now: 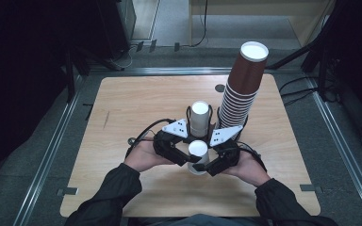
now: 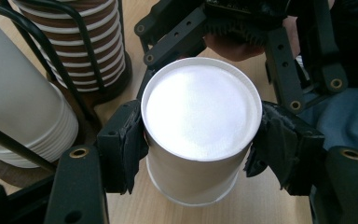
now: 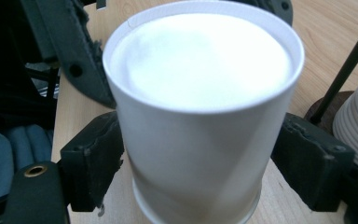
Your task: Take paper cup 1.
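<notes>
A tall brown cup stack (image 1: pixel 243 84) stands near the surface's (image 1: pixel 136 99) far right corner, leaning slightly. A white cup stack (image 1: pixel 199 117) in a black wire holder (image 1: pixel 210 114) stands mid-surface, just beside it. A dark hole (image 1: pixel 220 88) marks the far edge.

Light falls from overhead onto the wooden table (image 1: pixel 136 101), while the surrounding floor and corners sink into near-black. The white cup (image 2: pixel 200 112) glares in both gripper views, its upturned base washed of detail. In the right gripper view the cup looks soft, slightly out of focus.
</notes>
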Tool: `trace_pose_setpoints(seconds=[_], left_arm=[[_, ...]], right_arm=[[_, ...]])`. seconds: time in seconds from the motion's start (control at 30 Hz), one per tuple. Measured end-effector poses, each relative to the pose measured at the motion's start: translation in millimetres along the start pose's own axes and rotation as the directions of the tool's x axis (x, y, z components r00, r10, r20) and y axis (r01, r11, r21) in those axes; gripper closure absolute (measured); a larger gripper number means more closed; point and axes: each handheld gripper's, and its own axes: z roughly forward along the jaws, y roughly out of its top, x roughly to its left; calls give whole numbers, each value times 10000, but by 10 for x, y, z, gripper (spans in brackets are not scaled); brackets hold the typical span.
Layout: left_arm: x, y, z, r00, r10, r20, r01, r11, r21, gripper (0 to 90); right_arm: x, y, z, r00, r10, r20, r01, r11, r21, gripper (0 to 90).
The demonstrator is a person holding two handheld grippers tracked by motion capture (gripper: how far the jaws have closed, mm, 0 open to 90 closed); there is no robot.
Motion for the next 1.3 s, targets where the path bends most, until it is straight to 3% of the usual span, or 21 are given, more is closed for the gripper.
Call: trace_pose_setpoints(seconds=[0.2,0.27,0.43,0.47,0.63,0.8,0.97,1.3], left_arm=[[2,-8,11,10000,-65,37,65,10000,5,351],[18,-19,9,9993,-353,139,353,9994,-24,352],[43,-31,-15,9985,-516,160,520,9984,-242,329],[43,-32,-23,9983,-573,117,576,9978,-321,253],[51,-43,-65,9971,-749,-105,743,9961,-483,157],[81,-133,-103,9944,-1049,95,1053,9921,-676,128],[78,-260,-100,9924,-1225,-73,1217,9903,-673,109],[67,-402,71,9874,-1572,163,1577,9865,-442,110]], right_arm=[[-3,1,7,10000,-45,-39,45,9999,114,260],[-4,0,8,9999,-112,-1,112,9998,154,278],[-12,-1,2,9999,-127,63,126,9999,105,287],[-18,-5,-6,10000,-23,67,22,9999,138,288],[-44,-19,-39,9998,25,188,-26,10000,67,290],[-80,-38,-136,9993,240,290,-233,9995,-229,294],[-112,-40,-245,9986,366,370,-331,9952,-921,294],[-111,-30,-275,9987,508,-42,-508,9842,-1694,295]])
